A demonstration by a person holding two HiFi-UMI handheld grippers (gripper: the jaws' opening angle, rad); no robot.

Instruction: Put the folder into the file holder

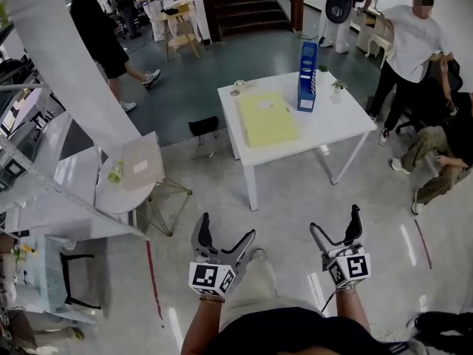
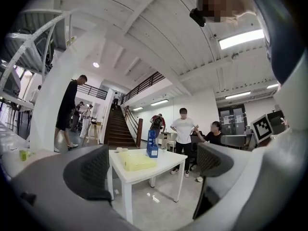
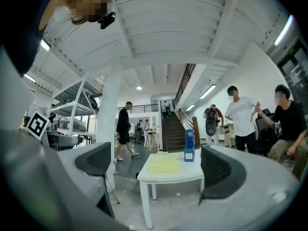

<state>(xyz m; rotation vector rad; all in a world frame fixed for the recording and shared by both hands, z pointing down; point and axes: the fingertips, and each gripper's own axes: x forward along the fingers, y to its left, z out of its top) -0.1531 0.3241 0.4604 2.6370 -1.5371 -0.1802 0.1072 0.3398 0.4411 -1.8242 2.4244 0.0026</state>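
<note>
The folder (image 1: 267, 118) is pale yellow and lies flat on the white table (image 1: 340, 128), w/ nothing gripping it. It has a small pale patch near its far edge; if there's print on it, we can't read it. At the folder's 2 o'clock, just beside it, the blue holder (image 1: 307, 76) stands upright. It's mesh-sided w/ a white label low on its front, text too small to read.

At the folder's 11 o'clock, by the table corner, sits a roundish item (image 1: 239, 87). At the holder's 3 o'clock is another small item (image 1: 338, 87). We can't tell what either is.

The table is at our 12 o'clock, well apart from us. Both grippers are down at 6 o'clock over the floor. Left gripper (image 1: 227, 225) and right gripper (image 1: 335, 220) each have jaws spread wide w/ nothing between them. Each carries a cube w/ black-and-white square markers, no letters.

A person in a white shirt (image 1: 410, 43) stands at the table's 2 o'clock. A seated person (image 1: 436, 161) at 3 o'clock is cut off by the frame edge.
</note>
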